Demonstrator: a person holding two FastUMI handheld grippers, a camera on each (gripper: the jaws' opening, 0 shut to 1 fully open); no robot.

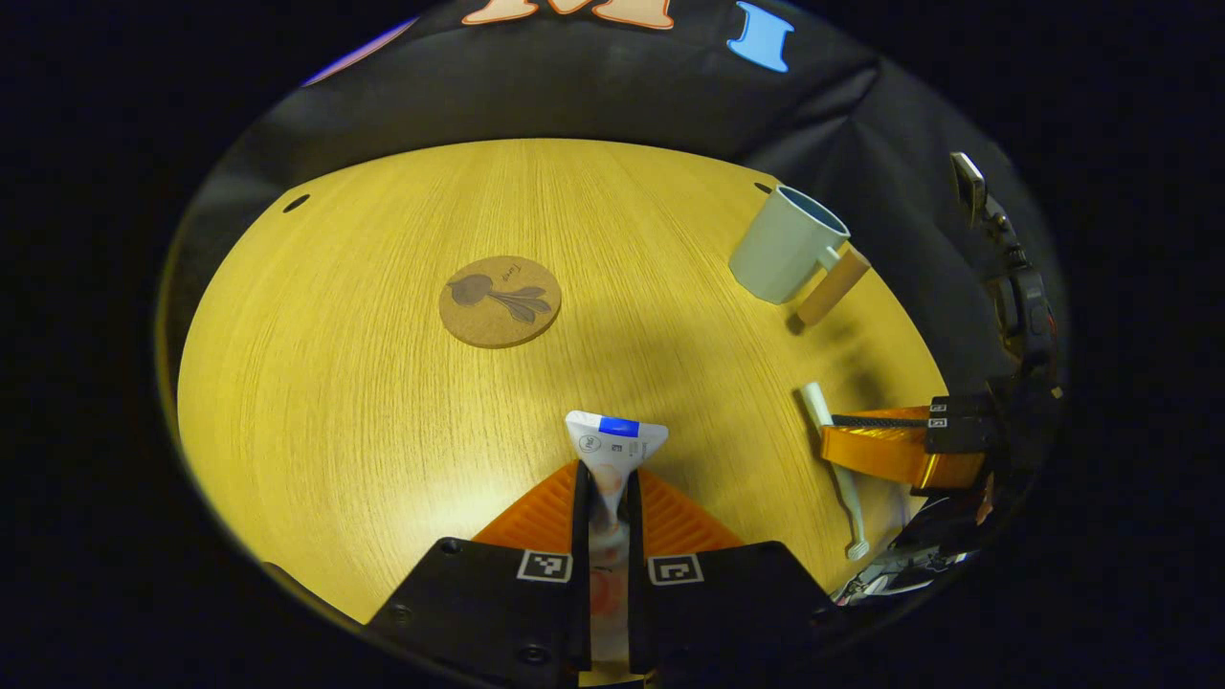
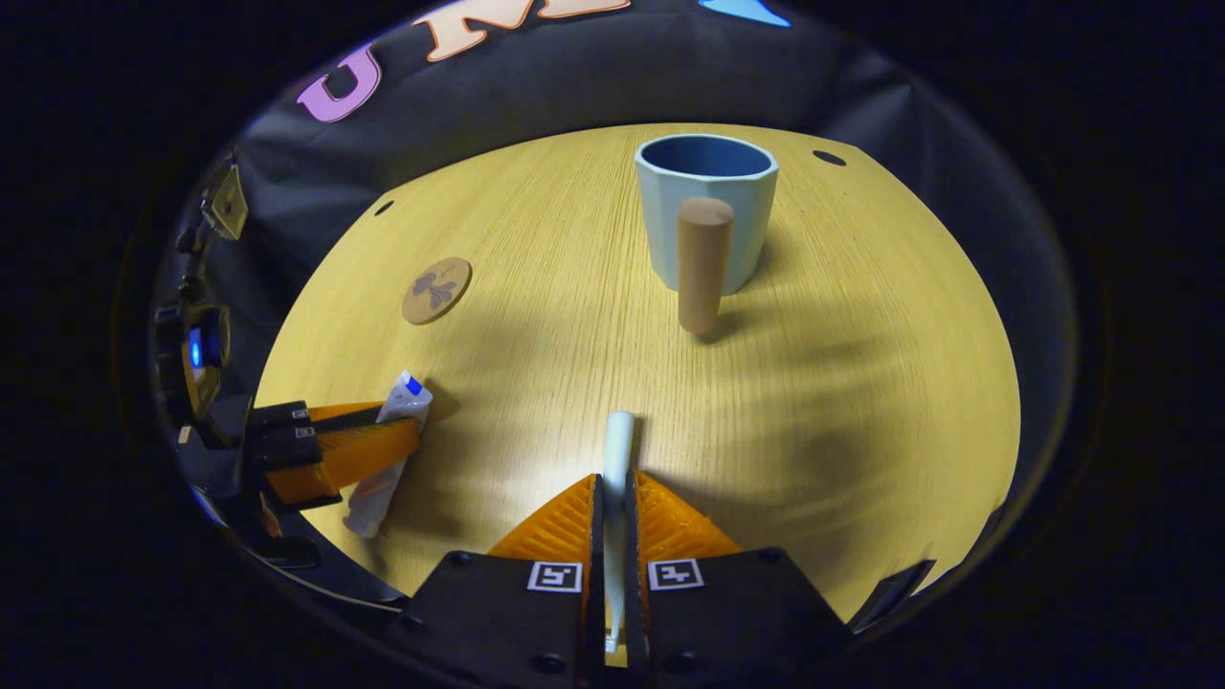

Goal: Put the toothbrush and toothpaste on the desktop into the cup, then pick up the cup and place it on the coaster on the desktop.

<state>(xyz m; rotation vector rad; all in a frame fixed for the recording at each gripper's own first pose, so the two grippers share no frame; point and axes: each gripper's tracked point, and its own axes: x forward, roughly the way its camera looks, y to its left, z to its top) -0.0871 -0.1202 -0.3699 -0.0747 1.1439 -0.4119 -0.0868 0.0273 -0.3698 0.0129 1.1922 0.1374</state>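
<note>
The left gripper (image 1: 609,488) has its jaws clamped on the toothpaste (image 1: 612,450), whose flat crimped end pokes out past the orange fingers, low over the bench (image 1: 364,402). From the right gripper view, that same gripper (image 2: 383,435) sits at the left edge of the bench with the tube (image 2: 388,450) pinched between its fingers. The right gripper (image 2: 616,498) has its jaws closed on the toothbrush (image 2: 617,450), the pale handle sticking forward between them. In the left gripper view the brush (image 1: 835,469) lies along the bench under that gripper (image 1: 842,440). The cup (image 2: 706,215) stands upright toward the far side, wooden handle facing the right gripper. The coaster (image 1: 500,300) lies flat, well apart from the cup.
</note>
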